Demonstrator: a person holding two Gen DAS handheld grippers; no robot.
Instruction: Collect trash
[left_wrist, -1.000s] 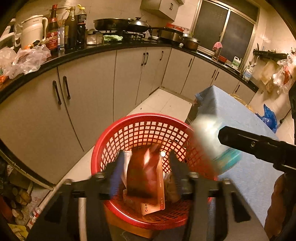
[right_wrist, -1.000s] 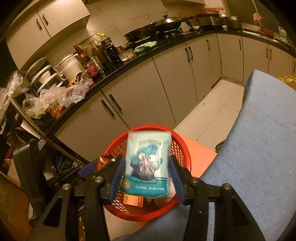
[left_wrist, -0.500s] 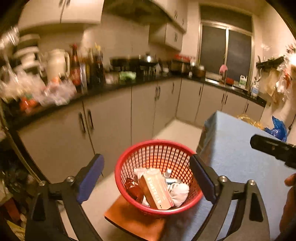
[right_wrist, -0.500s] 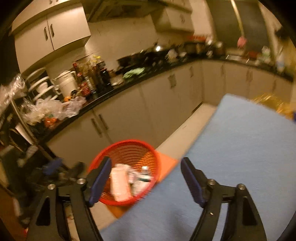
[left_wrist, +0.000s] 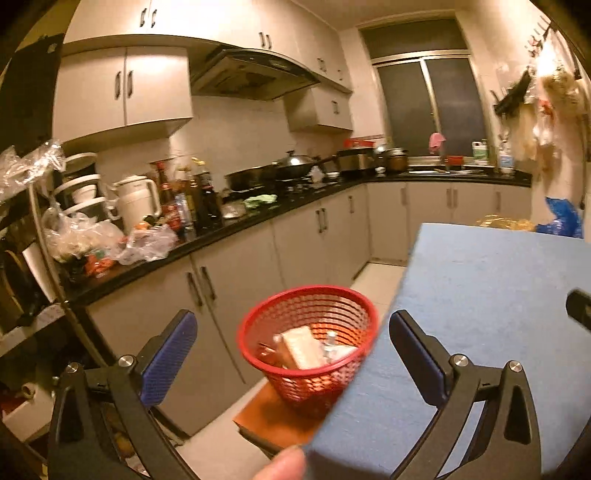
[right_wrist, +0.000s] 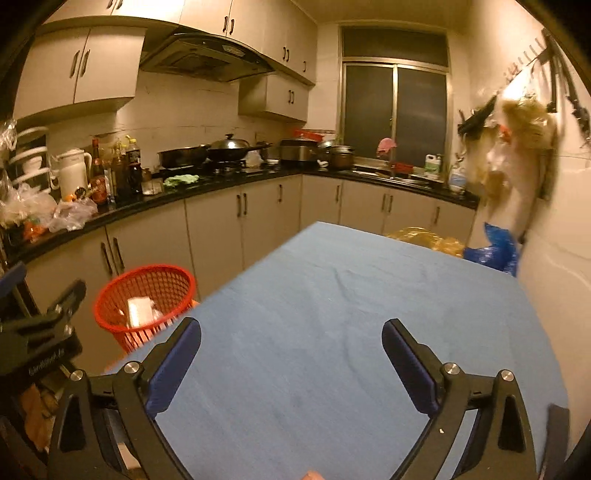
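Observation:
A red mesh basket (left_wrist: 308, 306) stands on an orange stool (left_wrist: 273, 413) beside the blue table (left_wrist: 480, 314). It holds a tan box (left_wrist: 301, 347) and other wrappers. My left gripper (left_wrist: 291, 347) is open and empty, raised back from the basket. My right gripper (right_wrist: 291, 354) is open and empty above the blue table (right_wrist: 332, 314). The basket (right_wrist: 146, 295) shows at the left in the right wrist view, with a pale packet (right_wrist: 138, 310) inside. The left gripper's body (right_wrist: 40, 332) shows at the far left there.
Grey cabinets (left_wrist: 236, 295) under a black counter (left_wrist: 221, 229) run along the left and back, crowded with bottles, a kettle (left_wrist: 135, 201), plastic bags and pans. A blue bag (right_wrist: 493, 251) and a yellow bag (right_wrist: 424, 238) lie past the table's far edge. Bags hang on the right wall.
Both grippers opened and dropped their trash into the basket: the left its orange-brown packet, the right its teal packet. Both then pulled up and back, the right swinging over the table.

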